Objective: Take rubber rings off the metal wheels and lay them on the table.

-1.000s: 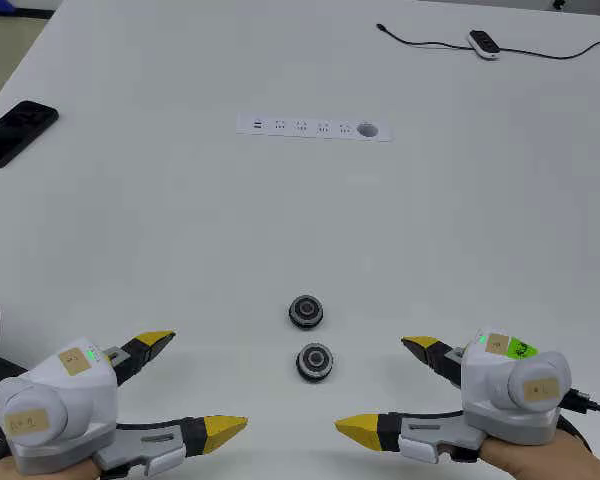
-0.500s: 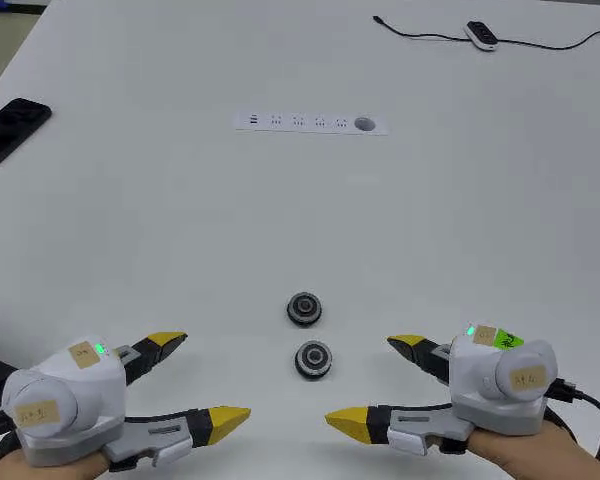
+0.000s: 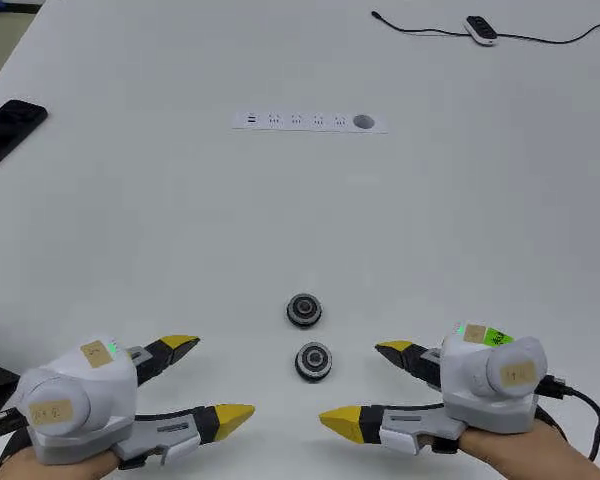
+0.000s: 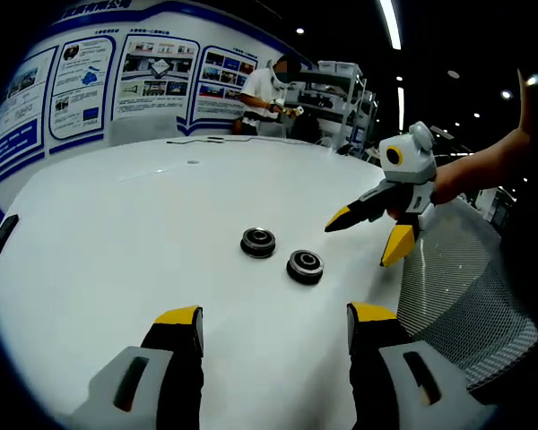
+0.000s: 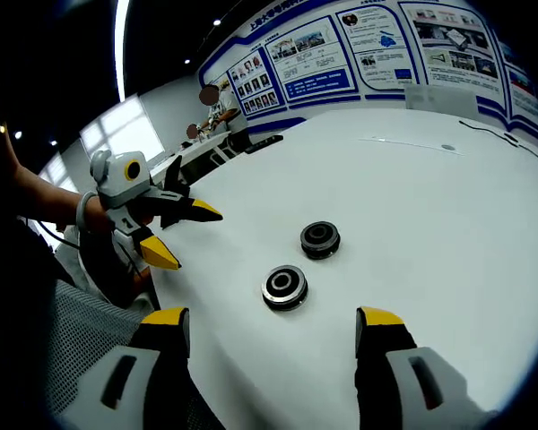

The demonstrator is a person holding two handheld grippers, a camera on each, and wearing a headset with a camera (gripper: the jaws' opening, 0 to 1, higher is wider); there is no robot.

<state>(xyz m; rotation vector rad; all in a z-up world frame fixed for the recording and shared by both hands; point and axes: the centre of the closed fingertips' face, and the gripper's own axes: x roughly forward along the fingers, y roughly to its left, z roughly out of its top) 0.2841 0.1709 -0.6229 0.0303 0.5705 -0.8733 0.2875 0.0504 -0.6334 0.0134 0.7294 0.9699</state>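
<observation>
Near wheel [image 3: 314, 361], far wheel [image 3: 304, 310]: both flat, bores up.

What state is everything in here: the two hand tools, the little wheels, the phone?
Left gripper: fingers open, holding nothing.
Right gripper: fingers open, holding nothing.
Near wheel: flat on the table, dark ring seemingly on.
Far wheel: flat, untouched, dark ring seemingly on.
Phone: lying flat, screen dark.
Power strip: nothing plugged in.

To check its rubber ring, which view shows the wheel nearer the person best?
The right gripper view: the nearer wheel is largest there, its dark outer band and bright hub clear. The left gripper view and the head view show it smaller.
</observation>
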